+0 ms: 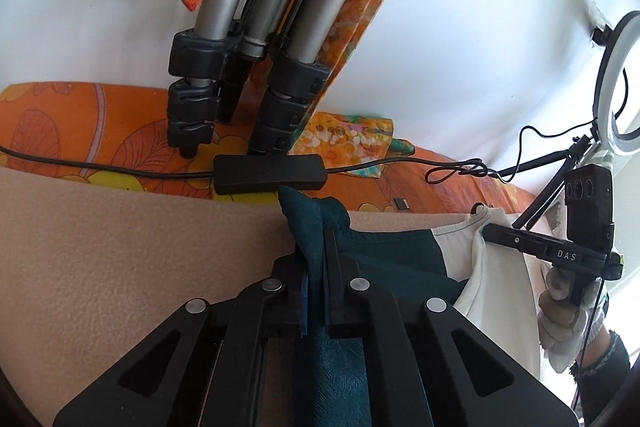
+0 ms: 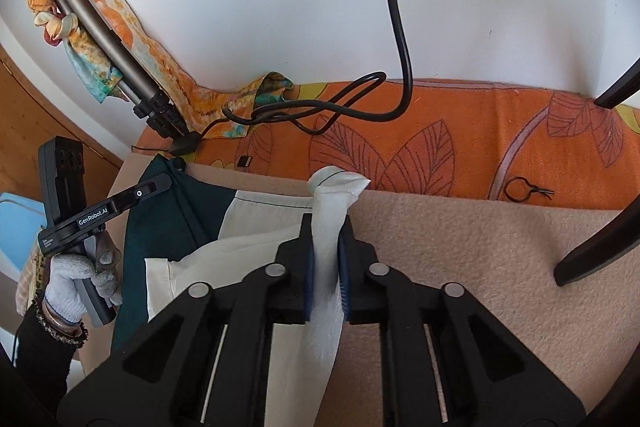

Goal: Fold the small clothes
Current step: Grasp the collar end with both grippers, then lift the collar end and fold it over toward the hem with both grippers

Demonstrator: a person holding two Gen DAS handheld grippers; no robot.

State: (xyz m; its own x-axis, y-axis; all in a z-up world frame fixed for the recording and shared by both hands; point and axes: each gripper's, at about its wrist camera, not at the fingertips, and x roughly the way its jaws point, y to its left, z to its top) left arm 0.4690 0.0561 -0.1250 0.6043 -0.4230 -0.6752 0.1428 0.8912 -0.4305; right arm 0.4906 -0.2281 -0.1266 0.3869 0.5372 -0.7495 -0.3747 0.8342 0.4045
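Note:
A small garment, dark teal (image 1: 384,259) on one side and white (image 2: 260,223) on the other, is held stretched over a beige blanket (image 1: 120,247). My left gripper (image 1: 316,251) is shut on the teal corner, which bunches up between its fingers. My right gripper (image 2: 326,239) is shut on the white corner, which sticks up past its fingertips. Each gripper shows in the other's view: the right one (image 1: 500,231) at the white edge, the left one (image 2: 168,181) at the teal edge. The white part folds over itself near the middle.
An orange floral sheet (image 2: 440,131) lies beyond the blanket against a white wall. A folded tripod (image 1: 240,75) wrapped in a colourful scarf leans there, with a black cable and box (image 1: 268,173). A ring light (image 1: 616,83) stands at right. Dark chair legs (image 2: 600,227) cross the right wrist view.

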